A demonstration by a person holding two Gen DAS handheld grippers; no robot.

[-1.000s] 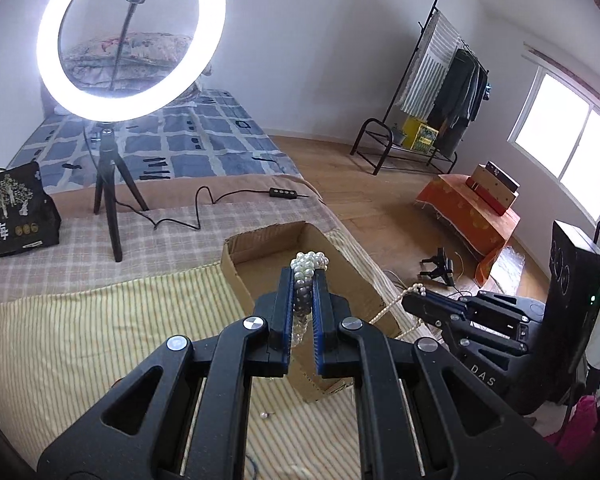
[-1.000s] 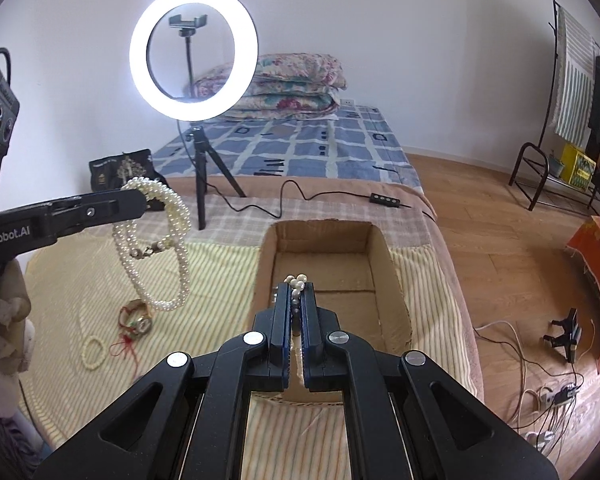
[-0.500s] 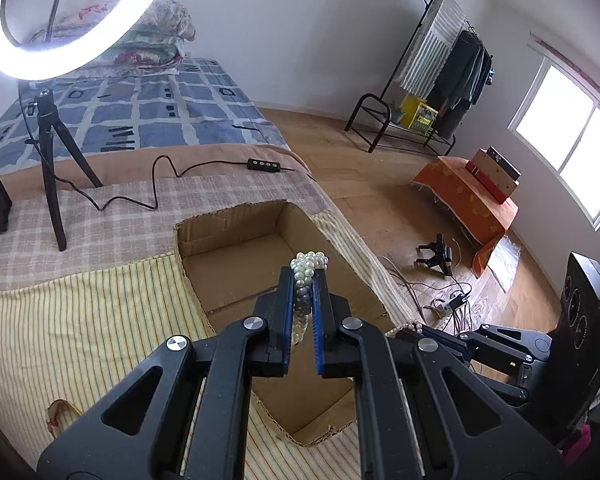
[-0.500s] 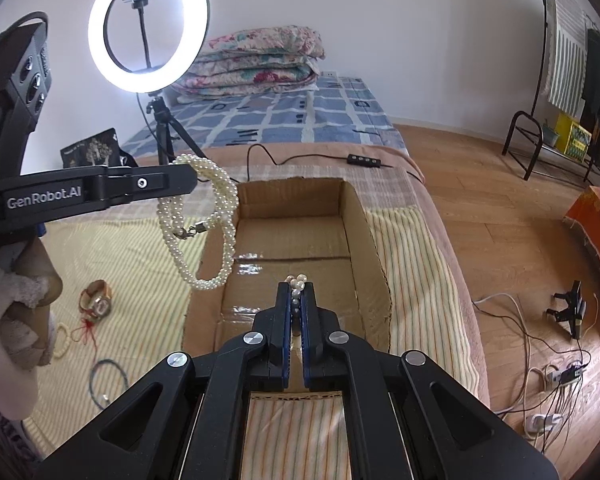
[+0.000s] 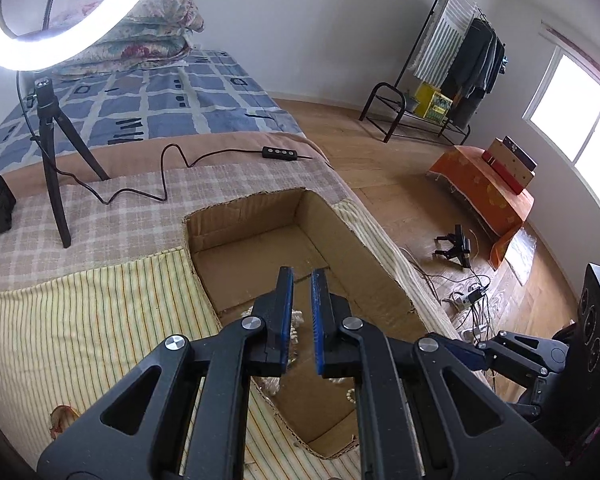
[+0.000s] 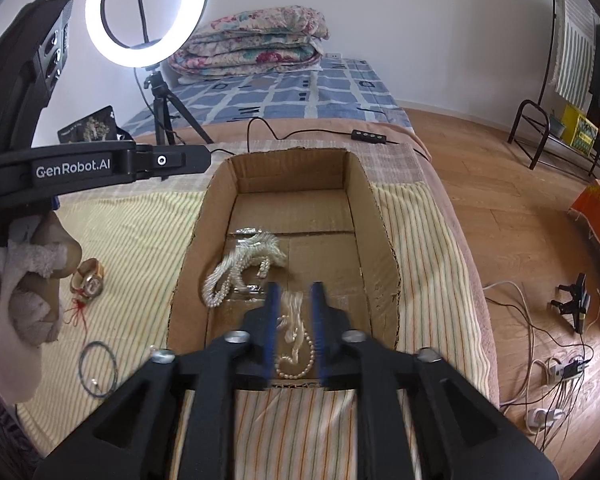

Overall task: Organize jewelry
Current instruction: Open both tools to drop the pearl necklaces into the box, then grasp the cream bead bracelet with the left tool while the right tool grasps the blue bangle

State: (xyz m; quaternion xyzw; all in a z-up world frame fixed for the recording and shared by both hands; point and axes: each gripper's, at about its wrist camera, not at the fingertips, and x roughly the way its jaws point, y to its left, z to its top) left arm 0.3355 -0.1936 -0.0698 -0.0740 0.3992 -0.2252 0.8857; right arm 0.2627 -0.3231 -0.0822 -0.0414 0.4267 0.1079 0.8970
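An open cardboard box (image 6: 374, 216) sits on the striped bed cover. A large pearl necklace (image 6: 240, 268) lies piled on the box floor at the left. A smaller pearl strand (image 6: 296, 344) lies near the front wall, between my right fingers. My right gripper (image 6: 294, 286) is open and empty above it. My left gripper (image 5: 302, 272) is open and empty over the same box (image 5: 364, 256); pearls (image 5: 298, 326) show below its fingers. The left gripper's arm (image 6: 112, 164) shows in the right wrist view.
A watch (image 6: 88, 280), a red cord charm (image 6: 76, 310) and a dark ring bracelet (image 6: 98, 368) lie on the cover left of the box. A ring light on a tripod (image 6: 148, 12) stands behind, its cable (image 5: 160, 184) trailing. The bed's edge drops to the floor on the right.
Both grippers have opened and let go their pearl necklaces, which now lie inside the box. Both grippers have moved closer over the box.
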